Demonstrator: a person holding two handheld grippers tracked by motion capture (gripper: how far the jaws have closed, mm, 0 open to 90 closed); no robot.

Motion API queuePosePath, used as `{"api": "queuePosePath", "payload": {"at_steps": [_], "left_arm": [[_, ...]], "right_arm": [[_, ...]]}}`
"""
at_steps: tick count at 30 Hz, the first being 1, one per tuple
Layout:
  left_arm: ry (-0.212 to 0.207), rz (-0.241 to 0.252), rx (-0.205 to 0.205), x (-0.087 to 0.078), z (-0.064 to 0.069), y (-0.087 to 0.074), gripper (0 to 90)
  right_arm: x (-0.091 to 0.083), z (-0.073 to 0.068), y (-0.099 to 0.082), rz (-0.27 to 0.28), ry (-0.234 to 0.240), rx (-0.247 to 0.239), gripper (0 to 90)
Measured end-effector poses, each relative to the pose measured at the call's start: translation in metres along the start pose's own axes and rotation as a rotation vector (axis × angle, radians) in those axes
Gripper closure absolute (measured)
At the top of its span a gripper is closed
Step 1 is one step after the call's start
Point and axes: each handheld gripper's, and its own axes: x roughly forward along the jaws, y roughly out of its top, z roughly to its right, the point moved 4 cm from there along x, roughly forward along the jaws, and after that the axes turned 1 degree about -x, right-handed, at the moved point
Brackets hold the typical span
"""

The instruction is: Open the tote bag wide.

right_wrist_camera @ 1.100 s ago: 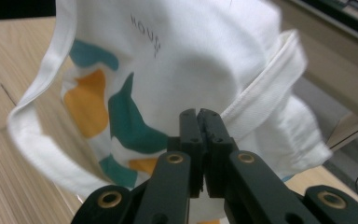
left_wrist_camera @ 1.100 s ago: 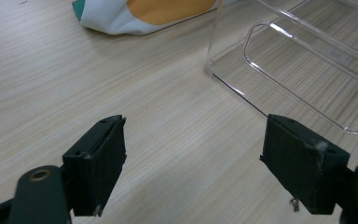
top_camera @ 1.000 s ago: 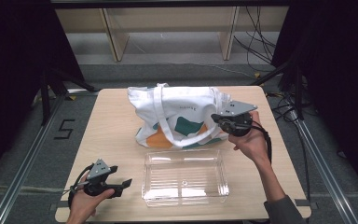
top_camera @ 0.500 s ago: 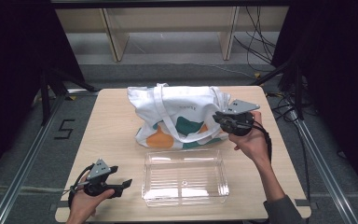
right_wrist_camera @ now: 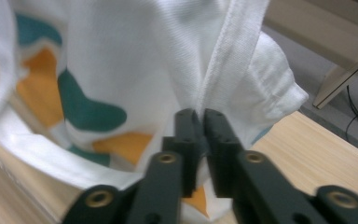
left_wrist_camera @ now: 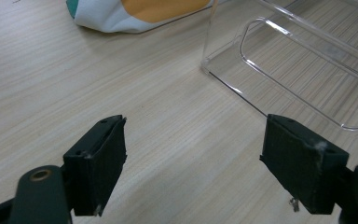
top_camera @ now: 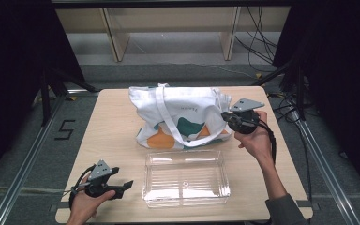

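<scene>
The right gripper pinches the white tote bag near the worktop's far edge, while the left gripper rests wide open at the near-left corner.

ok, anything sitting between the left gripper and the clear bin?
Nothing visible. The left gripper, jaws open, hovers over bare table, and the clear bin lies just ahead with only wood between. The tote bag sits farther back, pinched by the right gripper.
</scene>
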Motion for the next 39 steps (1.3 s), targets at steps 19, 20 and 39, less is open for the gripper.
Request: {"api": "queuePosePath", "payload": {"at_steps": [19, 20, 39], "left_arm": [[0.0, 0.115, -0.066, -0.004, -0.009, 0.028, 22.0], [-0.003, 0.122, -0.067, -0.004, -0.01, 0.031, 22.3], [-0.104, 0.17, -0.043, 0.021, -0.029, 0.161, 24.9]], "right_arm": [[0.054, -0.019, -0.046, -0.162, 0.088, -0.039, 88.0], [0.057, -0.02, -0.049, -0.171, 0.094, -0.038, 88.0], [0.068, -0.02, -0.059, -0.175, 0.145, -0.014, 87.6]]}}
